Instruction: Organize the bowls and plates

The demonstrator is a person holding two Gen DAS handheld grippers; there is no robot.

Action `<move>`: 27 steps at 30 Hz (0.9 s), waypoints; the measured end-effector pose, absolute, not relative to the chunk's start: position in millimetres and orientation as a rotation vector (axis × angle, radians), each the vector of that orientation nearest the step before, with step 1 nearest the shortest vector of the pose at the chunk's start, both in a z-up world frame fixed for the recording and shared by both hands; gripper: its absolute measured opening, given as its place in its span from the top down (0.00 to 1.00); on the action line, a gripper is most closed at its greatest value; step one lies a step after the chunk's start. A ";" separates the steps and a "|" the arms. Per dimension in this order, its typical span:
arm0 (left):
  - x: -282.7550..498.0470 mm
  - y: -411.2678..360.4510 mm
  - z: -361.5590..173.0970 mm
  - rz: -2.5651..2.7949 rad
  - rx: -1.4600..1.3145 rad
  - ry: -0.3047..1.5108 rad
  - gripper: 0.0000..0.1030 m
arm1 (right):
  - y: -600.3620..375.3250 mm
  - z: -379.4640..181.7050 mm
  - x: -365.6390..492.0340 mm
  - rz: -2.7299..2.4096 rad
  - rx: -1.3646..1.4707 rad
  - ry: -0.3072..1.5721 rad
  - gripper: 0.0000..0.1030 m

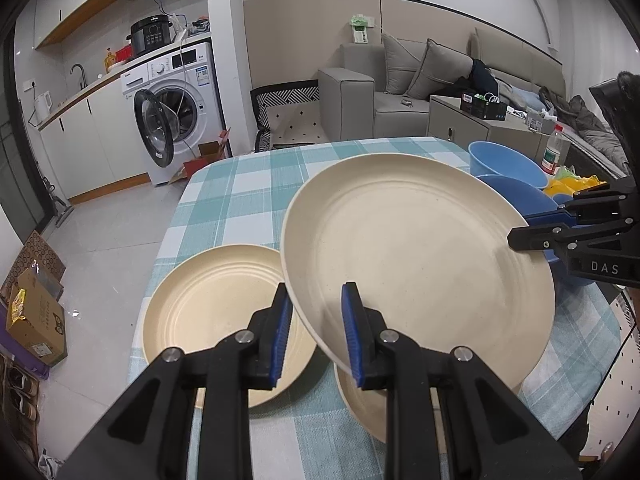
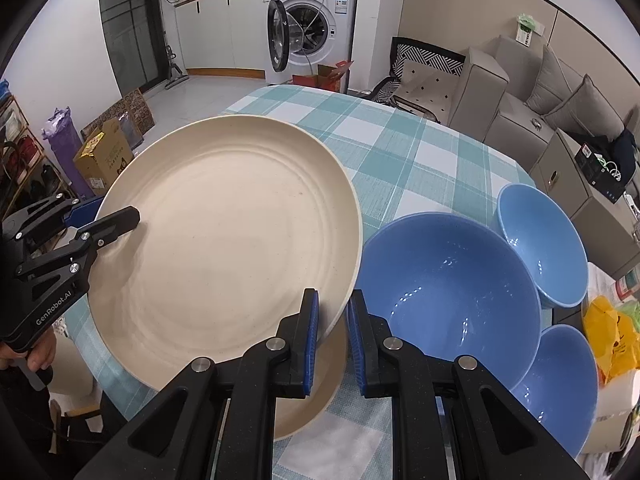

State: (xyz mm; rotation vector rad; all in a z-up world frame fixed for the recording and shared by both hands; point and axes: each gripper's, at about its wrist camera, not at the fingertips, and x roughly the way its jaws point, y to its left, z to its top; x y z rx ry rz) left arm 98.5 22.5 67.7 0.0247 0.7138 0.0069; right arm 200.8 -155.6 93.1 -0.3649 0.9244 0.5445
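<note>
A large cream plate (image 1: 420, 256) hangs tilted above the checked table (image 1: 240, 184), held at opposite rims. My left gripper (image 1: 316, 332) is shut on its near-left rim, and my right gripper (image 2: 332, 336) is shut on its right rim. The right gripper (image 1: 520, 228) shows at the plate's far side in the left wrist view; the left gripper (image 2: 112, 212) shows at the left in the right wrist view. A second cream plate (image 1: 208, 312) lies on the table to the left. A third plate (image 2: 316, 396) lies under the held one, mostly hidden. Three blue bowls (image 2: 448, 292) (image 2: 540, 240) (image 2: 560, 380) stand to the right.
A plastic bottle (image 1: 554, 152) and a yellow bag (image 2: 612, 344) sit beyond the bowls at the table's right edge. A grey sofa (image 1: 400, 92) and low cabinet (image 1: 460, 120) stand behind the table. A washing machine (image 1: 176, 112) with its door open is at the back left.
</note>
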 end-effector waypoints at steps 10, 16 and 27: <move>84.5 18.1 54.6 -0.013 0.023 0.731 0.78 | -165.0 82.4 194.1 0.564 -0.354 0.924 0.85; 79.1 16.1 51.7 -0.016 0.026 0.734 0.78 | -167.4 76.2 188.1 0.564 -0.348 0.929 0.85; 73.3 15.2 41.8 -0.022 0.025 0.751 0.78 | -168.1 60.8 180.5 0.575 -0.350 0.947 0.85</move>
